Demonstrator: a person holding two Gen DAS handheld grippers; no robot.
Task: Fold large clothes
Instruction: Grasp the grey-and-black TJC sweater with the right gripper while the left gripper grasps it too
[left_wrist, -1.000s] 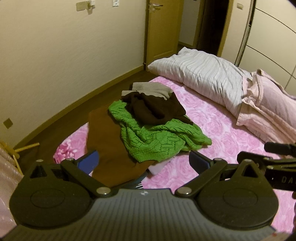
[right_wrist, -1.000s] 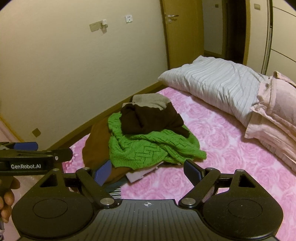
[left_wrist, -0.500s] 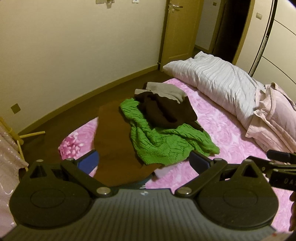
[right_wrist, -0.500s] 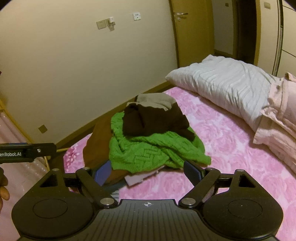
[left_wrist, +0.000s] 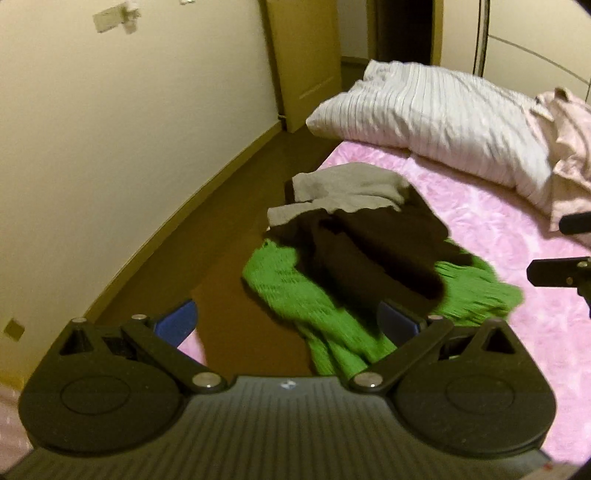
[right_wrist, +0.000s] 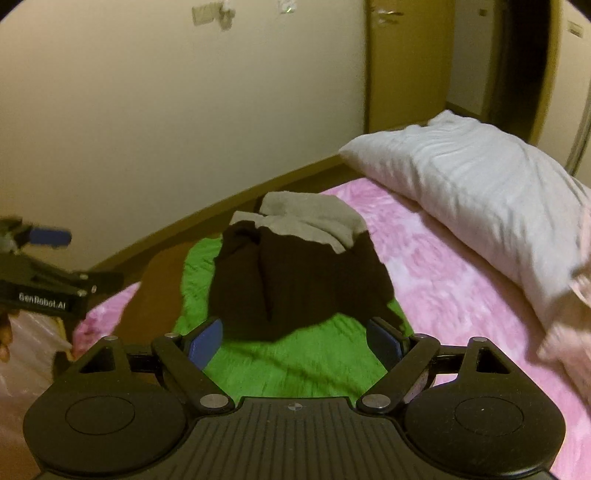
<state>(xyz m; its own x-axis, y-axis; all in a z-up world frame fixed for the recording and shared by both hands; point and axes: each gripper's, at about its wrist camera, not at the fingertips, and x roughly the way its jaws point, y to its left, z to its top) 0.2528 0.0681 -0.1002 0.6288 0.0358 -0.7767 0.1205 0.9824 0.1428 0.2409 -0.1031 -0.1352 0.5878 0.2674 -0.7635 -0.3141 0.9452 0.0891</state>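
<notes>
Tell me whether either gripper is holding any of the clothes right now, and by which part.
Nothing is held. The left gripper and the right gripper are both open above the pile, with the green sweater and dark brown garment lying loose on the bed.

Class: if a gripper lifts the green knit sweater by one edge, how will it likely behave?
Probably floppy: the green sweater lies crumpled. The dark garment rests on it, so it would likely drag or slide. Its open knit may snag.
</notes>
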